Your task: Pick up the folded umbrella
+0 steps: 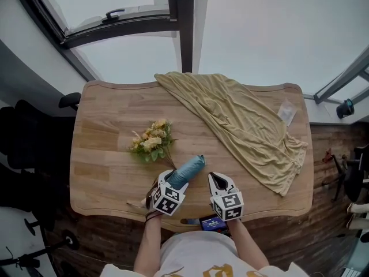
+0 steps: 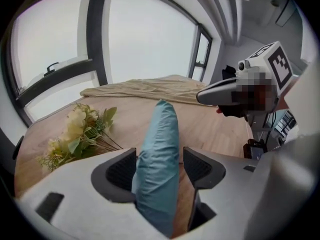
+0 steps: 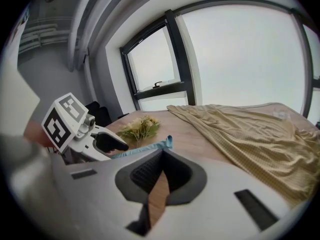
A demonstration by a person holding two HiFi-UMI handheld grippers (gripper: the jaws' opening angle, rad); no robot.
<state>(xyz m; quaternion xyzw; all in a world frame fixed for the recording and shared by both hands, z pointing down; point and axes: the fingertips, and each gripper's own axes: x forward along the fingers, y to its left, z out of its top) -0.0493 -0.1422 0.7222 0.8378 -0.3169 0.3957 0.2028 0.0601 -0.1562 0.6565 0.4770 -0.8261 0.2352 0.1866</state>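
Soft, even daylight from broad windows (image 1: 248, 33); fisheye warping, dark corners.

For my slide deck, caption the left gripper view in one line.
Open left tongs straddle the folded teal umbrella on the wooden table, yellow bouquet beside it.

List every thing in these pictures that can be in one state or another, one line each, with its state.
folded umbrella: folded shut, lying on the table, one end between the left tool's jaws.
left tool: open, jaws apart either side of the umbrella, not clamped.
right tool: shut, nothing between its jaws.
cloth: rumpled, draped loosely over the table.
flowers: lying on their side.
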